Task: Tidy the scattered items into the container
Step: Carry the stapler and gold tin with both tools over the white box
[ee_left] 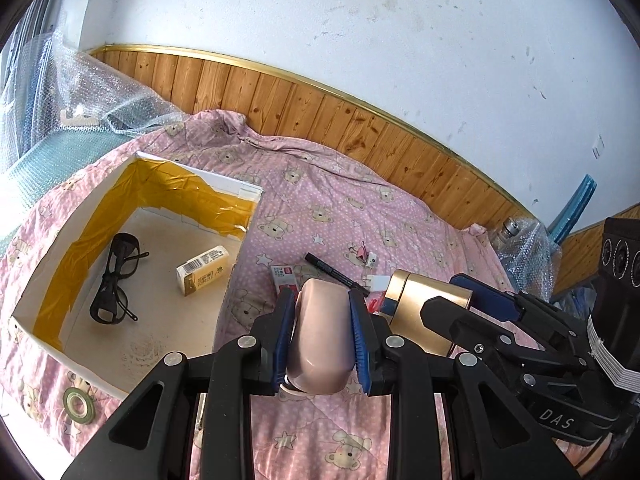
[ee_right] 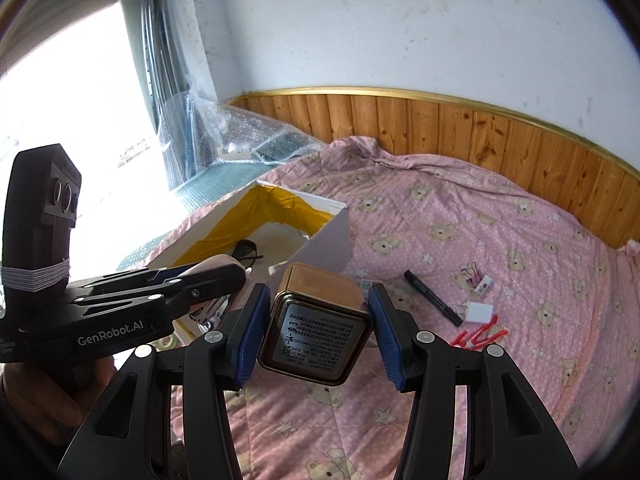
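Observation:
My left gripper (ee_left: 320, 300) is shut on a pink stapler (ee_left: 320, 344), held above the pink bear-print quilt just right of the container. The container, a white cardboard box (ee_left: 240, 190) lined with yellow tape, holds black glasses (ee_left: 116, 280) and a small yellow-white carton (ee_left: 204, 270). My right gripper (ee_right: 318, 292) is shut on a gold tin (ee_right: 316, 332) whose printed base faces the camera. It shows beside the stapler as the gold tin (ee_left: 428, 312) in the left wrist view. A black marker (ee_right: 432, 298), pink binder clips (ee_right: 472, 278), a white square piece (ee_right: 478, 312) and red clips (ee_right: 480, 334) lie on the quilt.
A red-white packet (ee_left: 286, 280) lies behind the stapler. A green tape roll (ee_left: 80, 404) rests by the box's near corner. Bubble wrap (ee_left: 100, 96) is piled at the far left by the window. Wood panelling (ee_left: 360, 132) backs the bed, and a wrapped bottle (ee_left: 516, 236) stands at the right.

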Available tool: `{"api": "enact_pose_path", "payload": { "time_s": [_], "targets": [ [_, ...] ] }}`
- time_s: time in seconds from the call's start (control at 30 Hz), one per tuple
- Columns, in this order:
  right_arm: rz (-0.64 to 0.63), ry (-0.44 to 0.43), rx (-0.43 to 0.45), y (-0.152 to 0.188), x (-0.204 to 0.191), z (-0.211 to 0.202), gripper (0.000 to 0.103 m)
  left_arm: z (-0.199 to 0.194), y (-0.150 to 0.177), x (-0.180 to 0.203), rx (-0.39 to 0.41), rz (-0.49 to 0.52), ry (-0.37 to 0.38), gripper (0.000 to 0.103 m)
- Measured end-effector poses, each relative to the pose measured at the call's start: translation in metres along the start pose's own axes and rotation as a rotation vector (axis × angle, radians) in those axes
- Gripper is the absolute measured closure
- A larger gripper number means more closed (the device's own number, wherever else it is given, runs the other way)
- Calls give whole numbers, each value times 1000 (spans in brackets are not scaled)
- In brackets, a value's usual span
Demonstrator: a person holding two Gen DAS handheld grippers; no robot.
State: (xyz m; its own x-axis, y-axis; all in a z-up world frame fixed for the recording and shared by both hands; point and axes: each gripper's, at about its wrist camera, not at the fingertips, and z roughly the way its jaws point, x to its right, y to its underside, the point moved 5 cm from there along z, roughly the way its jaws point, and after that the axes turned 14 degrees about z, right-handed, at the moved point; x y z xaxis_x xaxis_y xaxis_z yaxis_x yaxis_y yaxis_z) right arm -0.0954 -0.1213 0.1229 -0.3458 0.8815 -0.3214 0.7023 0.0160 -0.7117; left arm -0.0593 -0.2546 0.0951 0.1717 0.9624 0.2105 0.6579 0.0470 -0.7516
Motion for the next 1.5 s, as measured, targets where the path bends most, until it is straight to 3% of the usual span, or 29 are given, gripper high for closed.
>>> {"api": "enact_pose_path", "payload": {
  "time_s": [0.8, 1.5],
  "targets": [
    [-100, -108, -21, -27, -73, 40, 50, -30, 1, -76, 40, -100, -100, 75],
    [-162, -149, -82, -26, -118, 86, 50, -19, 24, -122, -9, -178, -137, 75]
  ]
}}
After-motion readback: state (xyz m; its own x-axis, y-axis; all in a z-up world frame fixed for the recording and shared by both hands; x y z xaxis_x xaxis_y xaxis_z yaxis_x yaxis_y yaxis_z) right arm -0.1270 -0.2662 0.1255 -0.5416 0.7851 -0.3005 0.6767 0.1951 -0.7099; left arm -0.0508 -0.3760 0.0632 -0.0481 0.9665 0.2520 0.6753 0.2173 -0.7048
